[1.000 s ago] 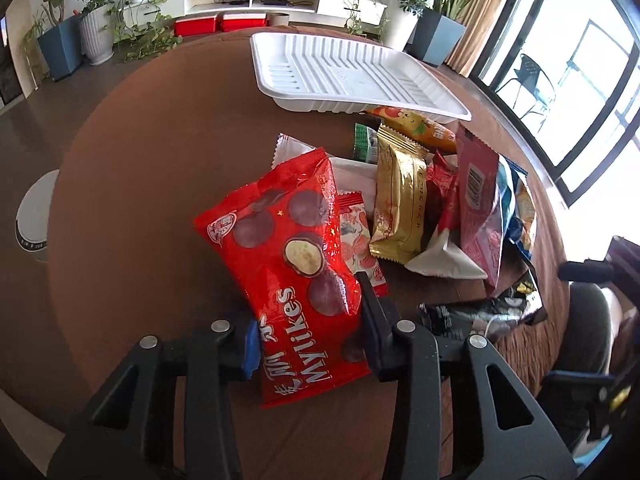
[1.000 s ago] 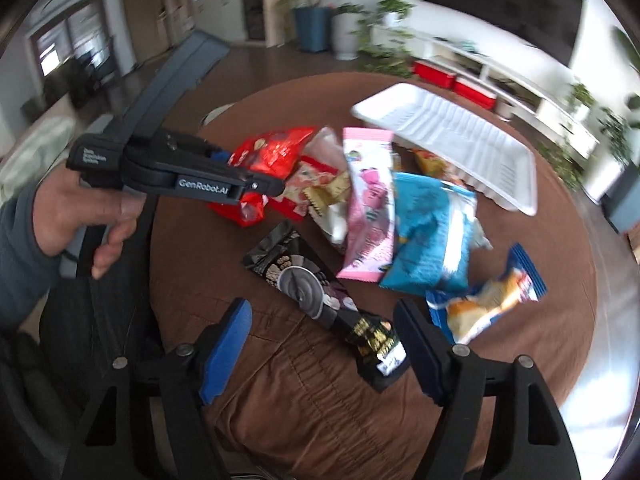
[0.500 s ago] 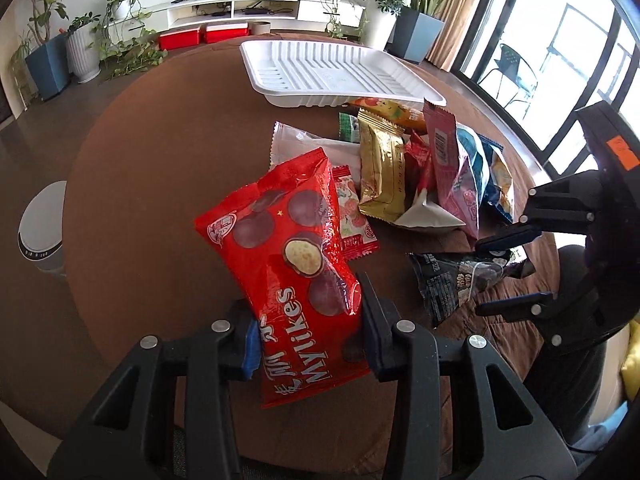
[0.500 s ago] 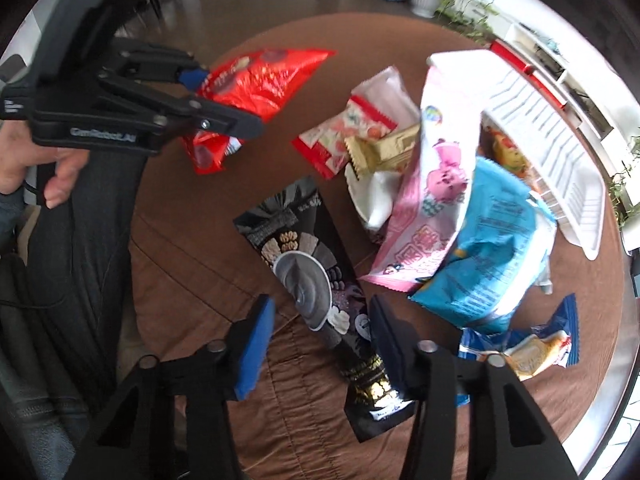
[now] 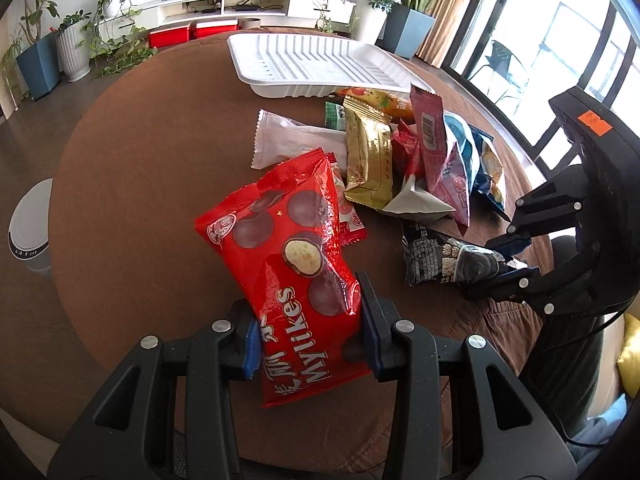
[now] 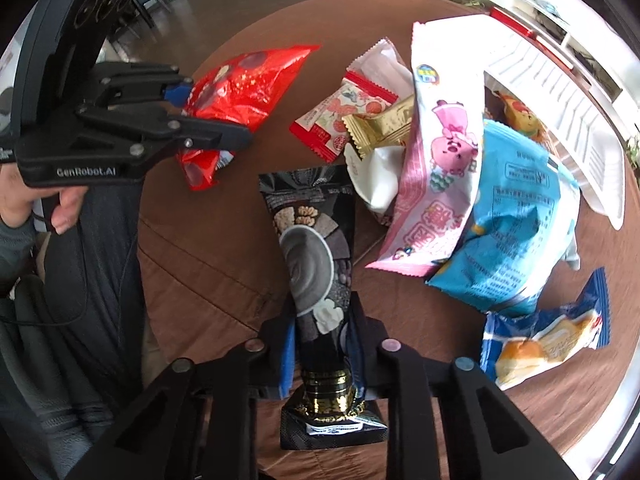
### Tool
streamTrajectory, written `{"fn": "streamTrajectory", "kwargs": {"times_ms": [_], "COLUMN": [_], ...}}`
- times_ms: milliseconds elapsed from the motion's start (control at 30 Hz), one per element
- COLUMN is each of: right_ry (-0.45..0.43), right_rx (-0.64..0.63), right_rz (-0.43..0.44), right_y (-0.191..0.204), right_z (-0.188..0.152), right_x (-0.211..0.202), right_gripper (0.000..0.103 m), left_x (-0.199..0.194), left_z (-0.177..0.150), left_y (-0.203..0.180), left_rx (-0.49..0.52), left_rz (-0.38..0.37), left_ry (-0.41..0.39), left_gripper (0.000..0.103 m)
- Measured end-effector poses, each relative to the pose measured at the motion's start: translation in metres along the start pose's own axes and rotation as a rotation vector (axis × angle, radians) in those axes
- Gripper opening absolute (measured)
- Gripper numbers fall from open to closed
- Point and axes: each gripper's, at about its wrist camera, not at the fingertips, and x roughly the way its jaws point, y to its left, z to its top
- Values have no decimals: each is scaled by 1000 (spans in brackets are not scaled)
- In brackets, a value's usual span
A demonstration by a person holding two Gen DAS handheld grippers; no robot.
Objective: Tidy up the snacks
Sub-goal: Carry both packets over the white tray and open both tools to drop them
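My left gripper (image 5: 308,320) is shut on a red Mylikes bag (image 5: 288,240), held tilted just above the brown round table (image 5: 140,160). From the right wrist view the same gripper (image 6: 216,114) and red bag (image 6: 248,84) appear at the upper left. My right gripper (image 6: 320,344) points steeply down. Its jaws are closing, and the blue pads pinch the lower part of a long black snack packet (image 6: 316,232) that lies on the table. In the left wrist view that packet (image 5: 444,260) sits in the right gripper (image 5: 504,266). A white ribbed tray (image 5: 304,64) stands at the far side.
A pile of snacks lies between the grippers and the tray: a gold packet (image 5: 368,160), a pink packet (image 6: 440,160), a blue bag (image 6: 516,220), a small blue-orange packet (image 6: 548,336). A person's hand (image 6: 24,200) holds the left gripper. A white bin (image 5: 30,232) stands on the floor.
The right gripper came down over the black packet and its jaws narrowed from wide open until they pinch it. The left gripper kept hold of the red bag and drifted slightly.
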Motion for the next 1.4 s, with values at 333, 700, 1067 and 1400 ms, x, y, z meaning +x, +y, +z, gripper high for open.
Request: {"fn": "streamTrajectory", "kwargs": {"times_ms": [333,700,1067,1400], "right_ry": [-180,-442,-578,-435], "right_rx": [149,416,751,800], "right_rz": [122,172,-63,-30], "right_y": [7,-65,-224,-279], "right_z": [-29,-36,12,71], "right_x": [-27,-87,-144,-96], "right_gripper": [21,21,21,21], "left_x": [-15,-38,10,122], "left_z": [4,62,210,280], "left_y": [-2,19,45,56], "left_rx": [-4,-32,-16,-59], "left_rz": [-35,-63,-8,16], "left_ry": [-18,-96,-93,57], "left_gripper": [36,36,36,36]}}
